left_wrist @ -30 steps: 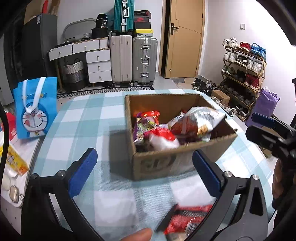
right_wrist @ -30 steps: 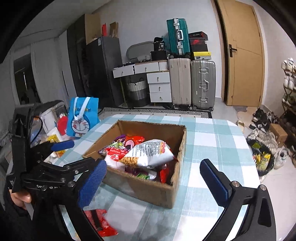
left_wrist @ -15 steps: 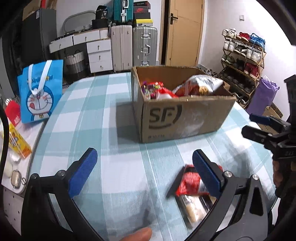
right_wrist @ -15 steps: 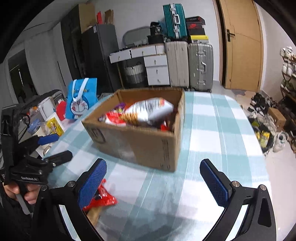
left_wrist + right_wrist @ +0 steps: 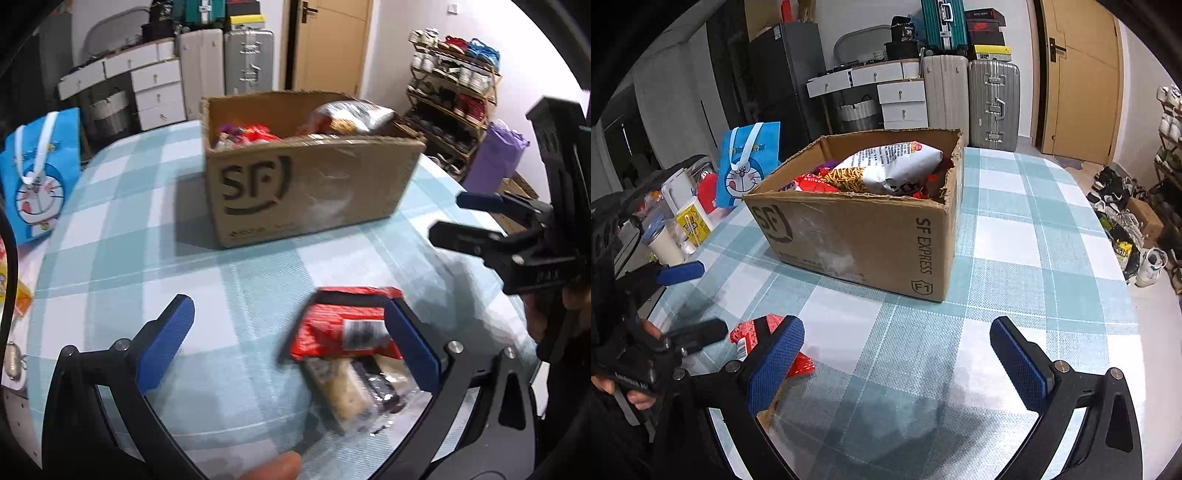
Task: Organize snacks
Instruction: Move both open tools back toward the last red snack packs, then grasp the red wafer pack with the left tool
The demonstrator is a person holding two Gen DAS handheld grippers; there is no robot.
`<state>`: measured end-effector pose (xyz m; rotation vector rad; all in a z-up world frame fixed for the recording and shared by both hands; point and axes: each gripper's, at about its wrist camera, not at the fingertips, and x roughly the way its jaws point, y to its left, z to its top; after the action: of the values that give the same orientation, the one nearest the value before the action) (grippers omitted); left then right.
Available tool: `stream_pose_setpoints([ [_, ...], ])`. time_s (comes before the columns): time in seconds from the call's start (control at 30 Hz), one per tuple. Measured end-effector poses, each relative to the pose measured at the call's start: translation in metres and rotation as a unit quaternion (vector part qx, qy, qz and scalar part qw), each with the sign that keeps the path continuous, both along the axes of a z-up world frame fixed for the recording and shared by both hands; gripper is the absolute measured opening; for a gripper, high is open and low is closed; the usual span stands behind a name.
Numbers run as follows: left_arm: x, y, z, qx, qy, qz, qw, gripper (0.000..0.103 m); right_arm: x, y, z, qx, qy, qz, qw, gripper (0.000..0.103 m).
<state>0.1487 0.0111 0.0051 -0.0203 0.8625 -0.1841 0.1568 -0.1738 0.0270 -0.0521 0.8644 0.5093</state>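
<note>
An open cardboard box (image 5: 306, 184) (image 5: 868, 236) marked SF stands on the checked tablecloth, filled with snack bags, a large white and orange one (image 5: 894, 166) on top. A red snack pack (image 5: 347, 328) with a clear end lies flat on the cloth in front of the box. My left gripper (image 5: 291, 343) is open and low over the cloth, the pack lying just inside its right finger. My right gripper (image 5: 897, 365) is open with only cloth between its fingers; its left finger hides part of the red pack (image 5: 753, 332). Each gripper shows in the other's view, the left gripper (image 5: 690, 302) and the right gripper (image 5: 461, 218).
A blue cartoon bag (image 5: 746, 166) stands at the table's left side, with a cup (image 5: 666, 247), a yellow packet (image 5: 692, 223) and other small items on a side surface. Suitcases (image 5: 993, 103), drawers and a shoe rack (image 5: 454, 92) line the room. A purple bag (image 5: 491, 155) sits beyond the right edge.
Both grippers have dropped lower and pulled back from the box, so its side now faces them. The red pack has come between my left gripper's fingers. Both stay open.
</note>
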Motion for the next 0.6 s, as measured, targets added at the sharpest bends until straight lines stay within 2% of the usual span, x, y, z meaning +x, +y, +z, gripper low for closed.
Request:
stream_pose_setpoints([
  [0.23,0.005,-0.011,-0.015,-0.038,0.016,-0.015,0.999,0.103,0.003,-0.004,-0.001,0.004,0.0,-0.013,1.0,0.102],
  [0.4,0.007,-0.015,-0.021,-0.046,0.023,-0.016,0.9985,0.102,0.005,-0.004,-0.002,0.002,0.002,-0.017,1.0,0.102],
  [0.47,0.008,-0.015,-0.023,-0.05,0.027,-0.016,0.9983,0.097,0.005,-0.004,-0.002,0.002,0.003,-0.018,1.0,0.102],
  [0.53,0.009,-0.017,-0.026,-0.054,0.032,-0.023,0.9978,0.082,0.006,-0.005,-0.003,0.0,0.003,-0.019,1.0,0.102],
  [0.6,0.009,-0.019,-0.029,-0.054,0.039,-0.032,0.9973,0.075,0.006,-0.005,-0.004,0.0,0.004,-0.021,1.0,0.102],
])
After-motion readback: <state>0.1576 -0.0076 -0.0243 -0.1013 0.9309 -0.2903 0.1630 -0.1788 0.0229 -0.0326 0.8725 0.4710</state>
